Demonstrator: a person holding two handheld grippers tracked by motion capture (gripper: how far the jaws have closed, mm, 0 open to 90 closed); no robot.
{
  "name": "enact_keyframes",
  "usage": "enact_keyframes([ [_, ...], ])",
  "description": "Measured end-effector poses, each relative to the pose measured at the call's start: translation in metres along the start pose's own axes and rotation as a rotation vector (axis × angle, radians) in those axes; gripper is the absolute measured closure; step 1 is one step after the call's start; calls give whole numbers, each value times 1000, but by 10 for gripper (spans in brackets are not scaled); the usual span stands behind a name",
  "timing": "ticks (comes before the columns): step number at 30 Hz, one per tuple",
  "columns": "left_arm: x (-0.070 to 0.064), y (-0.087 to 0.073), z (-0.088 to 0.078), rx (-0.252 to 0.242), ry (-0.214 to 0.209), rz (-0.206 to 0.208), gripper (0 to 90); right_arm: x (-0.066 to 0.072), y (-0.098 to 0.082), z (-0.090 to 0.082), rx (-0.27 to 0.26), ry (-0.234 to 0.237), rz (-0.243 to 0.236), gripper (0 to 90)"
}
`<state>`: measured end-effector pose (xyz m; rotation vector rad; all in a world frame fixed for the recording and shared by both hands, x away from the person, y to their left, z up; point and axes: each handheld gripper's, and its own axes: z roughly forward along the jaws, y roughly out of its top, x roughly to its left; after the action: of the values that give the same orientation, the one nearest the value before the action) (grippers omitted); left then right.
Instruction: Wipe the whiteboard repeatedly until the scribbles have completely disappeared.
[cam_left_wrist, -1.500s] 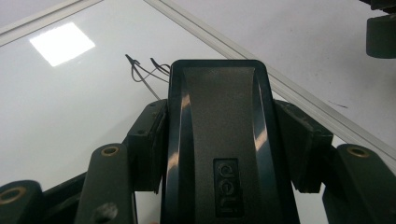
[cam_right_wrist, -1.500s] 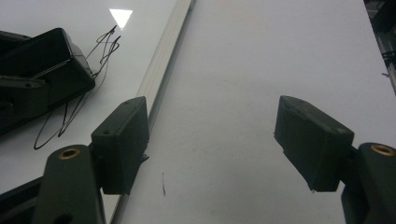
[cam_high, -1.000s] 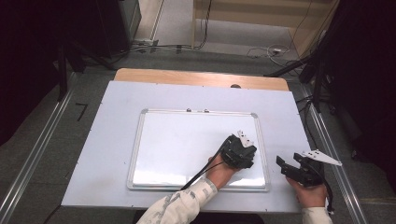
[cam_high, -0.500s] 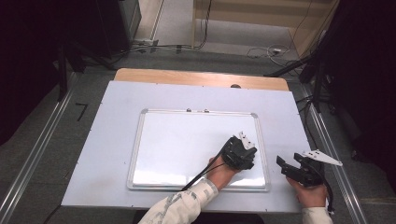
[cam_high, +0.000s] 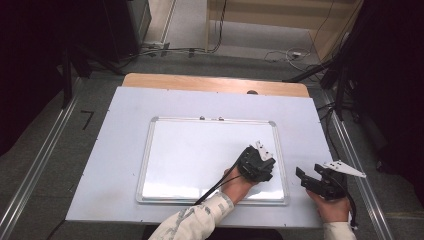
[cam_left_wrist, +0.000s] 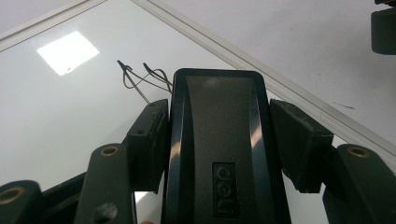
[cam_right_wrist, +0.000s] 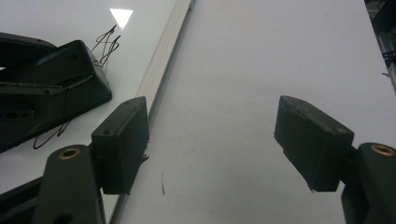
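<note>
Here the left gripper (cam_high: 256, 165) clamps a black eraser (cam_left_wrist: 219, 149) between both jaws, resting it on the whiteboard (cam_high: 200, 155) beside black scribbles (cam_left_wrist: 142, 79) near the right frame. The right gripper (cam_right_wrist: 212, 140) hovers over the table (cam_high: 125, 115), jaws spread, holding nothing.

The high view looks forward and down from above the person's side, taking in the whole table (cam_high: 125, 165) from afar. The left gripper view rides close over the whiteboard (cam_left_wrist: 56, 116), facing its frame at 1 o'clock. The right gripper view sits low over the table at 3 o'clock of the board, sharing the frame and black scribbles (cam_right_wrist: 106, 46) with it.
</note>
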<state>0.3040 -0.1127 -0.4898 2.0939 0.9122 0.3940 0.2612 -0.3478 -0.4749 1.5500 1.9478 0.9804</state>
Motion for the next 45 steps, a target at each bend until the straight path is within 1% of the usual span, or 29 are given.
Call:
enact_keyframes([
  [5, -1, 0, 0, 5, 9, 11, 413, 0, 0, 0, -1, 1, 1, 249],
  [10, -4, -1, 0, 6, 15, 13, 415, 0, 0, 0, -2, 1, -2, 250],
  [12, -5, -1, 0, 7, 14, 13, 415, 0, 0, 0, -1, 1, -2, 251],
  [21, -12, -5, -3, 8, 11, 36, 416, 1, 0, 0, -1, -3, -3, 252],
  [25, -15, -6, -4, 6, 9, 34, 416, 1, 0, -1, -1, -2, -1, 253],
  [29, -17, -8, -6, 7, 9, 41, 416, 1, 0, -1, -2, -1, -1, 254],
  [39, -18, -8, -4, 13, 18, 59, 416, 1, 0, -2, -7, 0, -4, 258],
  [45, -16, -8, -2, 12, 15, 58, 416, 1, 0, -2, -8, -2, -3, 261],
])
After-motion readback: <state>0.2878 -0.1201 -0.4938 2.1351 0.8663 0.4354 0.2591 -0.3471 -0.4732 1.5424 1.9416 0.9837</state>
